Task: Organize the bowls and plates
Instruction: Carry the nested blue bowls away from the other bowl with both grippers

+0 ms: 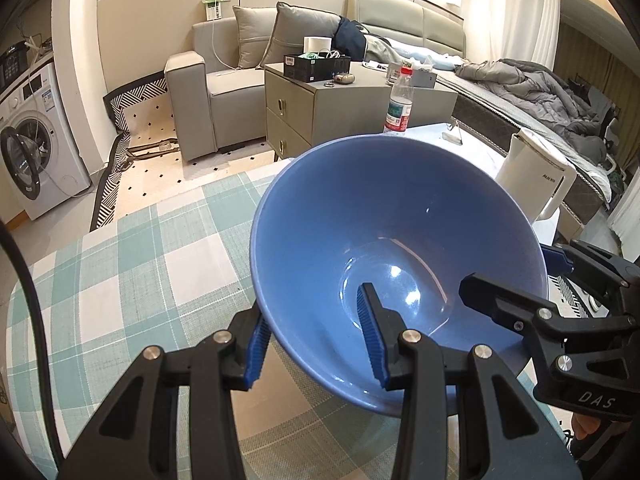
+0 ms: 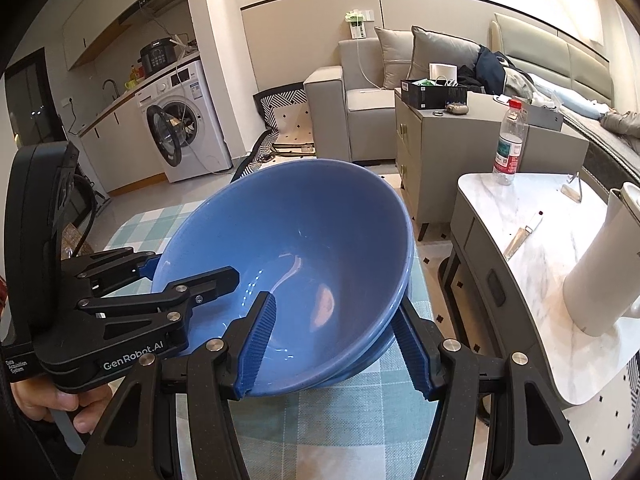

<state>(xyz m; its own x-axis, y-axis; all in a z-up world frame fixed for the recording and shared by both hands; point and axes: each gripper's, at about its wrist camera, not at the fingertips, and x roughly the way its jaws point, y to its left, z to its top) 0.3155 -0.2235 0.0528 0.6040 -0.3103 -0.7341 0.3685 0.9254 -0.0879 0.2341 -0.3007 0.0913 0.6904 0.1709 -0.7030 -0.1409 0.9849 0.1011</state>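
Blue bowl (image 1: 400, 240), tilted, above the checked cloth (image 1: 120, 280) of the desk, held from two sides. Left claw (image 1: 316, 344) is closed on the bowl's near wall, one ribbed blue pad inside, the other outside. Right claw (image 2: 340, 344) grips the opposite side likewise, one pad within the bowl, one beneath its outer wall; there a second blue rim shows just under the first, as if two bowls are nested. Beyond the bowl, a white kettle (image 1: 536, 176) and a plastic bottle (image 1: 400, 100) stand on a marble-topped desk (image 2: 540, 216).
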